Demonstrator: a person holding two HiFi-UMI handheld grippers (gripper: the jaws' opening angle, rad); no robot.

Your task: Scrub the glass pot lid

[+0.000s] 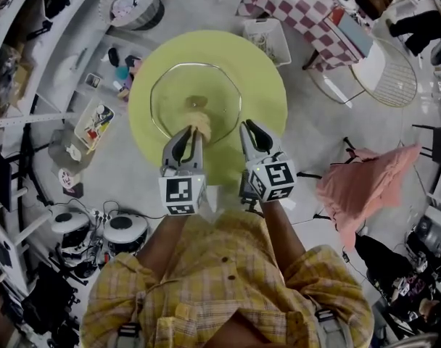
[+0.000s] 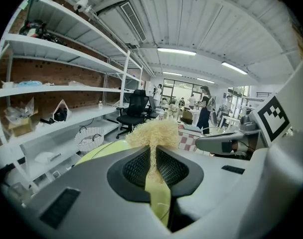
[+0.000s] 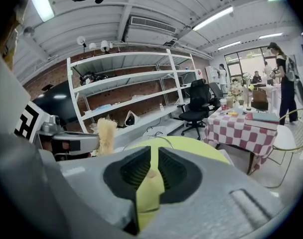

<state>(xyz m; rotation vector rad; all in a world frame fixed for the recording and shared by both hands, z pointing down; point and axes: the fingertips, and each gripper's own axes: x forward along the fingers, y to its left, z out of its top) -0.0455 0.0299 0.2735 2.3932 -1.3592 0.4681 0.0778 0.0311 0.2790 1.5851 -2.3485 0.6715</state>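
A round yellow-green bench (image 1: 268,85) stands on a grey floor (image 1: 329,143) in a cluttered workshop; white shelves (image 3: 126,83) run along a brick wall, with a black office chair (image 3: 197,103) and a table in a red-and-white checked cloth (image 1: 300,9) further off; a white basket (image 1: 268,40) sits on the floor at the bench's far edge, and a pink cloth (image 1: 365,183) is draped to the right.

The glass pot lid (image 1: 195,89) lies flat on the bench, left of centre, its knob (image 1: 197,104) upward; the left gripper (image 1: 194,130) reaches over the lid's near part, clenched on a pale fibrous scrubber (image 1: 199,124) whose tuft (image 2: 154,132) juts past the tips just short of the knob; whether the tuft touches the glass is hard to judge from above. The right gripper (image 1: 248,127) is just beside the lid's right rim, jaws a narrow slot apart, nothing held; only the green bench shows through the gap (image 3: 152,156).

Both grippers sit side by side, close together, pointing away from the person and tilted somewhat downward; bare forearms (image 1: 282,227) extend behind them from a yellow plaid shirt (image 1: 228,281).
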